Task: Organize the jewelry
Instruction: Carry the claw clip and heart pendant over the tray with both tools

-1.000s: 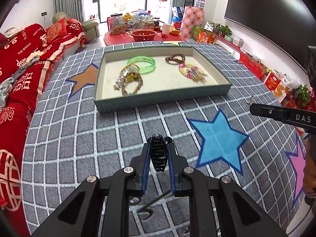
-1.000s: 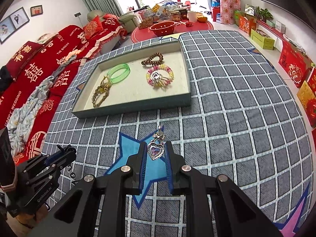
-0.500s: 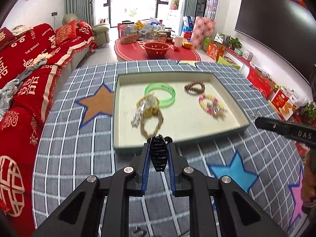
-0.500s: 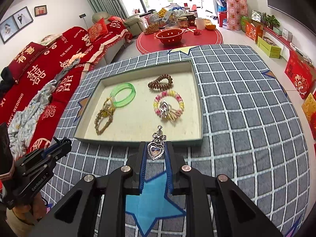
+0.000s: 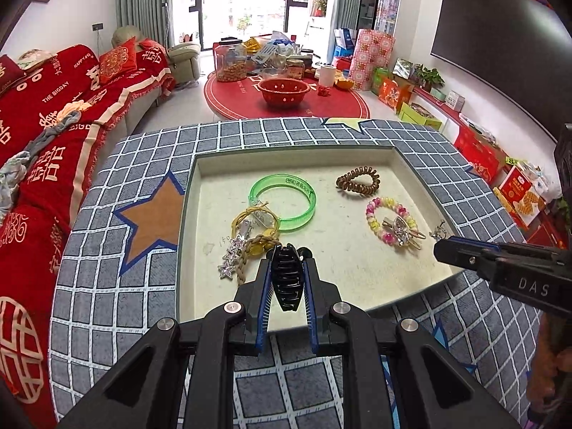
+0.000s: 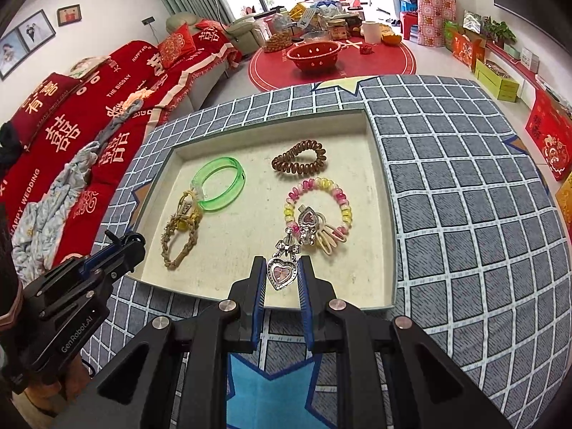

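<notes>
My left gripper [image 5: 286, 268] is shut on a black claw hair clip [image 5: 286, 279], held over the near edge of the cream-lined tray [image 5: 404, 164]. My right gripper [image 6: 282, 268] is shut on a silver heart pendant with a bow [image 6: 282, 270], also above the tray's near side [image 6: 389, 214]. In the tray lie a green bangle [image 5: 286, 200], a brown spiral hair tie [image 5: 357, 180], a pink and yellow bead bracelet with clips [image 5: 391, 220] and a braided cord with star charms [image 5: 246, 246]. The right gripper's tip [image 5: 443, 248] shows at the tray's right rim in the left wrist view.
The tray sits on a grey checked cloth with stars [image 6: 464, 196]. A red-covered sofa [image 5: 39, 125] runs along the left. Beyond the table stands a round red table with a red colander and jars [image 5: 284, 91]. Boxes line the right wall [image 5: 475, 146].
Both grippers have moved forward across the cloth to the tray's near edge, each still holding its piece. The tray looks larger and closer.
</notes>
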The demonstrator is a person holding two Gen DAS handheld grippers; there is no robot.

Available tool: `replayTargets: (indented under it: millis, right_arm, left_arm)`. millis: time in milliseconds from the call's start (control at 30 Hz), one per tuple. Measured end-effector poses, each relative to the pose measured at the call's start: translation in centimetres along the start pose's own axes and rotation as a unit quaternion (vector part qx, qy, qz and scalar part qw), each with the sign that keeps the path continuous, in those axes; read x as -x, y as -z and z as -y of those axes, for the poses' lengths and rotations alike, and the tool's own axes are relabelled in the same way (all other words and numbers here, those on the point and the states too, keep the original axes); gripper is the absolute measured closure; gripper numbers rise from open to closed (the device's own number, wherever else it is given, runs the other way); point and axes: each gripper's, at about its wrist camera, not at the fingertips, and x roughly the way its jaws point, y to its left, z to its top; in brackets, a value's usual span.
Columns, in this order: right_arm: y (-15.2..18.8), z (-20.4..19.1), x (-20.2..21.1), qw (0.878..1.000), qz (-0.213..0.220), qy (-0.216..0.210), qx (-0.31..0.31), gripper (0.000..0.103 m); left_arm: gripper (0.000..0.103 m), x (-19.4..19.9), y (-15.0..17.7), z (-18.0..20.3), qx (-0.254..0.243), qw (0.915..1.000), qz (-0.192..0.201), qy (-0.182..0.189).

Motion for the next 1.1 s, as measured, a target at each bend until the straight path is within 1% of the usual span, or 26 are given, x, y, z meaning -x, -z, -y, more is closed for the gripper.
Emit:
replayTargets:
  millis: [67, 200, 467, 700, 933, 1100]
  right_arm:
    - [0.0, 0.2, -0.8, 1.000, -0.005, 0.002, -0.002, 0.084]
    - [-0.3, 0.6, -2.0, 1.000, -0.014, 0.004, -0.008, 0.084]
    - [-1.0, 1.5, -4.2, 0.999, -0.027, 0.016, -0.012, 0.084]
    - [-1.8, 2.6, -4.5, 0.999, -0.019, 0.024, -0.028, 0.084]
    - [-1.1, 1.6, -4.7, 0.999, -0.018, 0.037, -0.003, 0.084]
    - [-0.7, 1.5, -5.3, 0.999, -0.025, 0.042, -0.002, 0.084]
  left_arm:
    - [0.073, -0.6, -0.1, 0.2, 0.002, 1.0000, 0.002, -0.009]
    - [0.073, -1.9, -0.4, 0.5, 0.008, 0.9999, -0.008, -0.007]
    - [0.073, -4.0, -0.8, 1.4, -0.008, 0.9996, -0.018, -0.022]
    - [0.073, -5.5, -1.0, 2.0, -0.025, 0.9987, -0.023, -0.038]
    - [0.073, -6.6, -0.5, 2.4, -0.035, 0.9977, -0.037, -0.045]
    - [0.073, -6.9, -0.2, 2.7, -0.049, 0.9966, -0.038, -0.054]
